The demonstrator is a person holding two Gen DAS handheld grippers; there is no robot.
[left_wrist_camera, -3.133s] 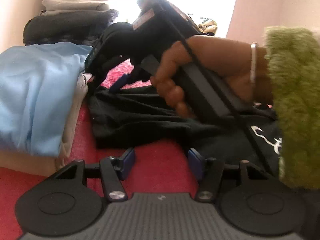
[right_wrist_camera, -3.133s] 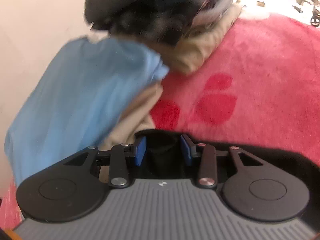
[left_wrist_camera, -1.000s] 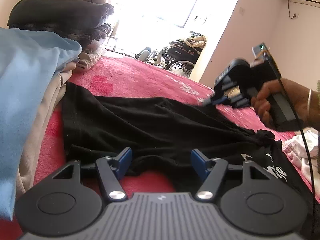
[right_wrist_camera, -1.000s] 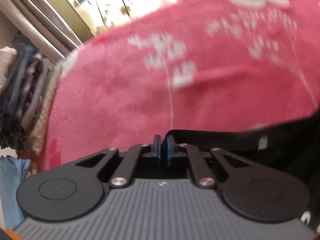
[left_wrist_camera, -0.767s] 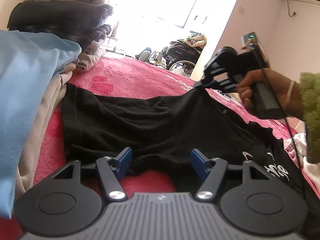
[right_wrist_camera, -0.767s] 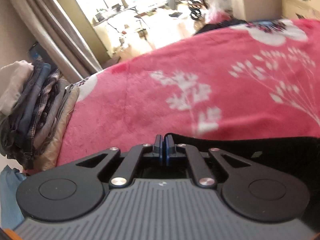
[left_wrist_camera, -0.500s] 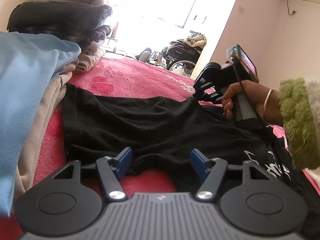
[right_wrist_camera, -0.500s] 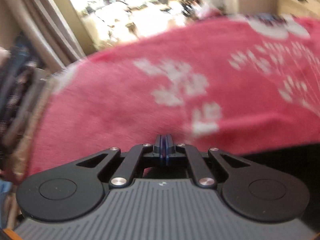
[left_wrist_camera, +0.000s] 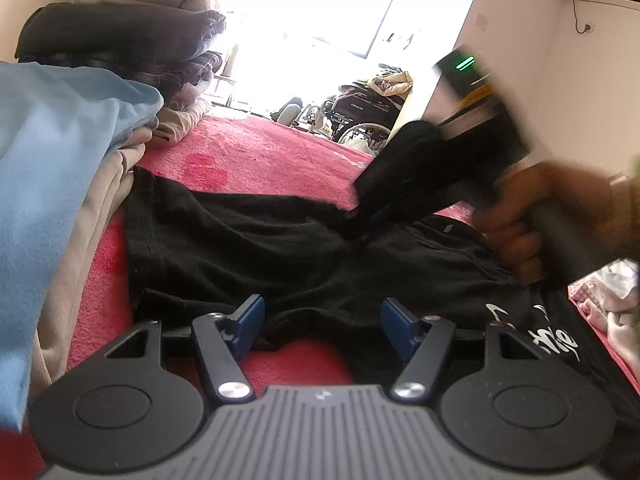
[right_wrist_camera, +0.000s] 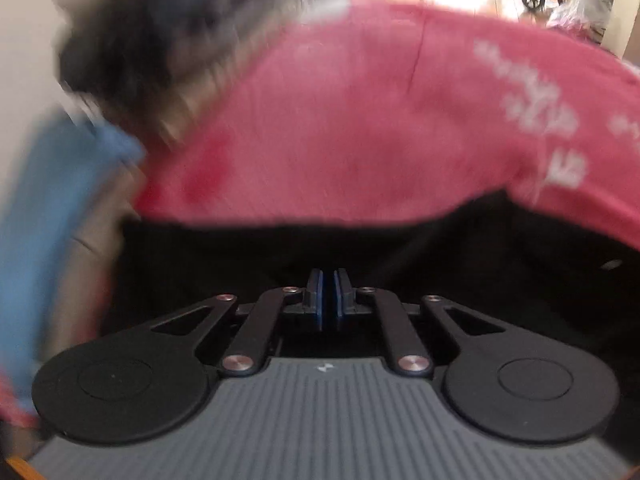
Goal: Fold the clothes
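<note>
Right gripper [right_wrist_camera: 328, 294] fingers pinched on black shirt [left_wrist_camera: 248, 240] edge; carry fold across evenly, low. Left gripper [left_wrist_camera: 322, 330] fingers wide, empty, shirt hem between.

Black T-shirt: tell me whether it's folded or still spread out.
Partly folded. The black T-shirt lies rumpled on the pink blanket, one portion lifted over itself by the right gripper.

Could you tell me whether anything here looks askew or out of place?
The black T-shirt lies bunched and creased on the pink blanket, not flat. Its near hem curls up between the open left gripper's fingers, and cloth gathers in a peak at the right gripper. The folded stack looks tidy.
</note>
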